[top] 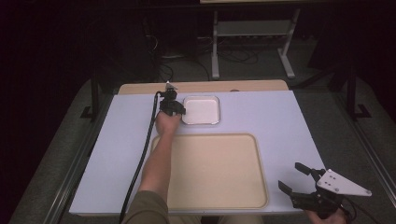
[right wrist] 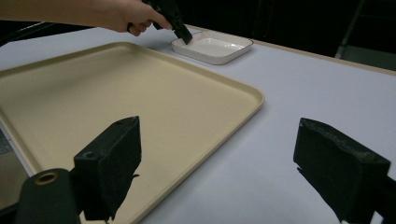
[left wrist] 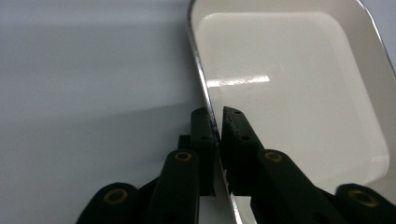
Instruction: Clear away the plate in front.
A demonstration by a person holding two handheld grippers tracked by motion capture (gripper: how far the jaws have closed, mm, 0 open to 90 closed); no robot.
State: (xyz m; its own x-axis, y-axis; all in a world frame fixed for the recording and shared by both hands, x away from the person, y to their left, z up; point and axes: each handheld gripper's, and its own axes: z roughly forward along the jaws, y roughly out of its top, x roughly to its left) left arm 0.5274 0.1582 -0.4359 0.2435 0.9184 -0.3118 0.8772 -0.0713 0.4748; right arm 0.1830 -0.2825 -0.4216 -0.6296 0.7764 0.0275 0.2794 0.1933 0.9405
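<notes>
A shallow white square dish sits at the far middle of the table. My left gripper is at the dish's left edge, its two black jaws pinched on the thin rim, one pad inside and one outside. A large beige tray lies empty in front of the dish. Over the table's near right corner, my right gripper is held wide open with nothing between its pads, pointing toward the tray's right side.
The pale table top has bare room right of the tray and dish. A wooden strip runs along the far edge. The left gripper's black cable trails down the table's left side. A metal stand is on the floor behind.
</notes>
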